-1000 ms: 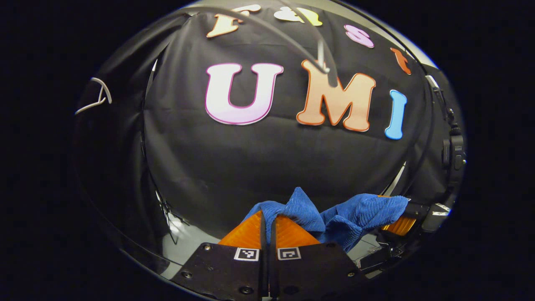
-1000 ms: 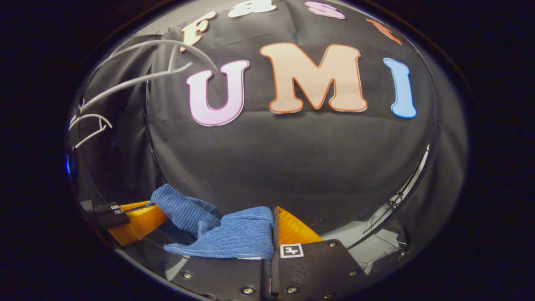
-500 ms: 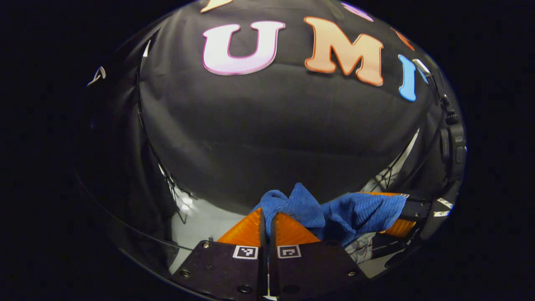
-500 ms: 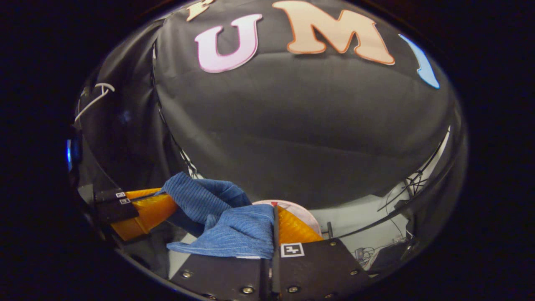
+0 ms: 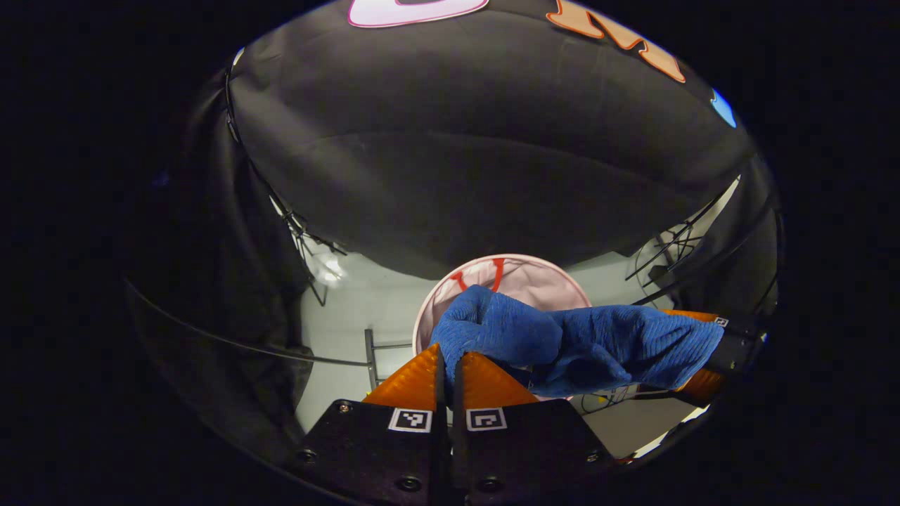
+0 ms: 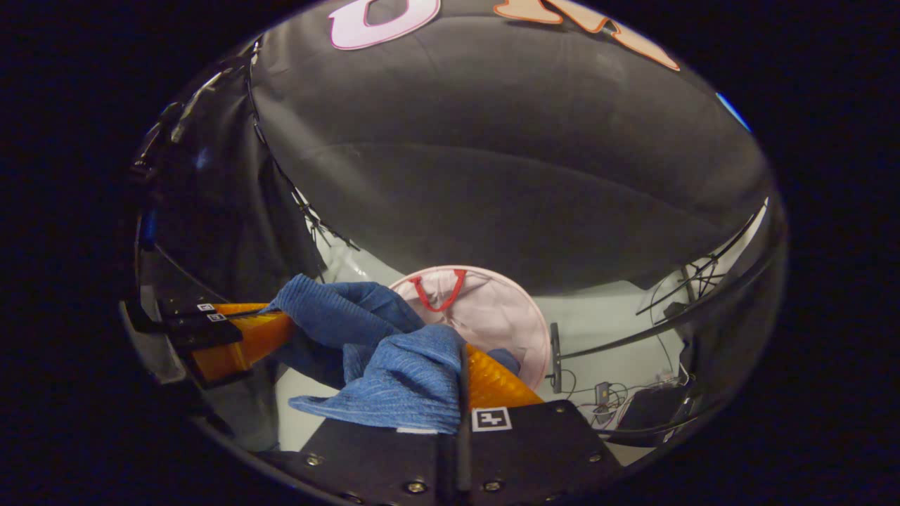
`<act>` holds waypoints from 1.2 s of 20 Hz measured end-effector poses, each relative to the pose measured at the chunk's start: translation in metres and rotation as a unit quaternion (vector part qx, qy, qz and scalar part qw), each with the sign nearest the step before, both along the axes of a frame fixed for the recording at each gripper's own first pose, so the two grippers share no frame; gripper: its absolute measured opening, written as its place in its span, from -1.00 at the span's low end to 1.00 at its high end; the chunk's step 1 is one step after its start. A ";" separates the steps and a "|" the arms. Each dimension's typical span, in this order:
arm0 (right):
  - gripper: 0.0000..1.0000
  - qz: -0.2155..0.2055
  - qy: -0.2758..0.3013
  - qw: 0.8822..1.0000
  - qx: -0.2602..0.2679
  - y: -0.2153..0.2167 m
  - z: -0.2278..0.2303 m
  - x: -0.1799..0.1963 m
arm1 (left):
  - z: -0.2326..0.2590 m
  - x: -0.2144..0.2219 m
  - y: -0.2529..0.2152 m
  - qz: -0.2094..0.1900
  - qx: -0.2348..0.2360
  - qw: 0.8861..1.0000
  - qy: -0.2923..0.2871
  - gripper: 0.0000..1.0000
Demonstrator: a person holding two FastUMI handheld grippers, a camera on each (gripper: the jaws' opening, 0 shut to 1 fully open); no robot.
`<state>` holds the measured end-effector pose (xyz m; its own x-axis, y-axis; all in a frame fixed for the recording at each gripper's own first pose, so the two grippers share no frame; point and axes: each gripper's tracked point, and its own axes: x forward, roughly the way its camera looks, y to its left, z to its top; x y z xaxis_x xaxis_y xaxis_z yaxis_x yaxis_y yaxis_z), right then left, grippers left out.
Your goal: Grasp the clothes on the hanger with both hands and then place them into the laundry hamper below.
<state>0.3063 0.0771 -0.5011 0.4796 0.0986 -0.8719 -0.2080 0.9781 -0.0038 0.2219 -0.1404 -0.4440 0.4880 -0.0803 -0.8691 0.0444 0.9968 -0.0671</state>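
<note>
A pale floor (image 5: 351, 309) runs under the hanging black cloth wall (image 5: 457, 161), with thin metal frame legs (image 6: 555, 355) standing on it, a tangle of dark cables (image 6: 605, 407) lying near them, and more wire stands (image 5: 668, 249) at the cloth's lower edge.

Cloth (image 5: 583, 341) blue, ribbed — hamper (image 6: 492, 309) pale pink, red handle.

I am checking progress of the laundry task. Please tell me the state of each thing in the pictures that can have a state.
blue cloth: held in the air between both grippers, above the hamper, not yet inside.
left gripper: shut on the blue cloth.
right gripper: shut on the blue cloth.
laundry hamper: open at the top, standing on the floor; inside looks empty.
</note>
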 end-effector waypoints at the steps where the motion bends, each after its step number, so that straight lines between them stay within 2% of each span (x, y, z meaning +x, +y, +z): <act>1: -0.84 0.000 0.006 1.000 0.001 -0.001 -0.004 0.001 | -0.007 -0.004 0.001 0.002 -0.001 1.000 0.006 -0.92; 6: -0.84 -0.019 0.037 0.999 0.017 -0.011 -0.025 0.002 | -0.005 -0.003 0.005 -0.009 0.011 1.000 0.014 -0.91; 8: -0.90 -0.028 0.032 0.999 0.021 -0.018 -0.020 0.008 | -0.004 -0.001 0.006 -0.019 0.015 1.000 0.010 -0.87; 12: -0.89 -0.054 0.020 0.998 0.031 -0.021 -0.004 0.010 | 0.010 0.013 0.000 -0.043 0.012 0.999 -0.024 -0.74; 14: -0.89 -0.064 0.011 0.998 0.026 -0.024 0.003 0.007 | 0.018 0.011 -0.006 -0.048 0.003 0.999 -0.025 -0.43; 17: -0.85 -0.078 -0.001 0.997 0.025 -0.023 0.014 -0.007 | 0.026 0.008 -0.005 -0.053 -0.007 0.998 -0.033 0.39; 18: -0.79 -0.082 -0.009 0.996 0.023 -0.021 0.023 -0.011 | 0.030 0.009 -0.001 -0.055 -0.001 0.998 -0.041 0.46; 20: -0.45 -0.090 -0.024 0.996 0.010 -0.021 0.037 -0.022 | 0.037 0.011 0.010 -0.067 0.016 0.995 -0.070 0.77; 21: -0.36 -0.093 -0.032 0.995 0.008 -0.016 0.040 -0.028 | 0.043 0.011 0.010 -0.073 0.018 0.993 -0.085 0.97; 22: -0.29 -0.096 -0.035 0.995 0.009 -0.013 0.044 -0.034 | 0.047 0.008 0.008 -0.080 0.015 0.992 -0.092 0.99; 23: 0.07 -0.098 -0.036 0.994 0.018 -0.004 0.050 -0.042 | 0.049 -0.001 0.006 -0.083 0.010 0.992 -0.092 1.00; 24: 0.31 -0.112 -0.045 0.992 0.017 -0.002 0.054 -0.049 | 0.053 -0.009 0.003 -0.085 0.000 0.992 -0.096 1.00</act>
<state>0.2569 0.0753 -0.4474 0.5694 0.0094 -0.8220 0.0147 0.9997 0.0216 0.2132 -0.1376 -0.3915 0.6231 -0.1766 -0.7619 0.2243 0.9736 -0.0422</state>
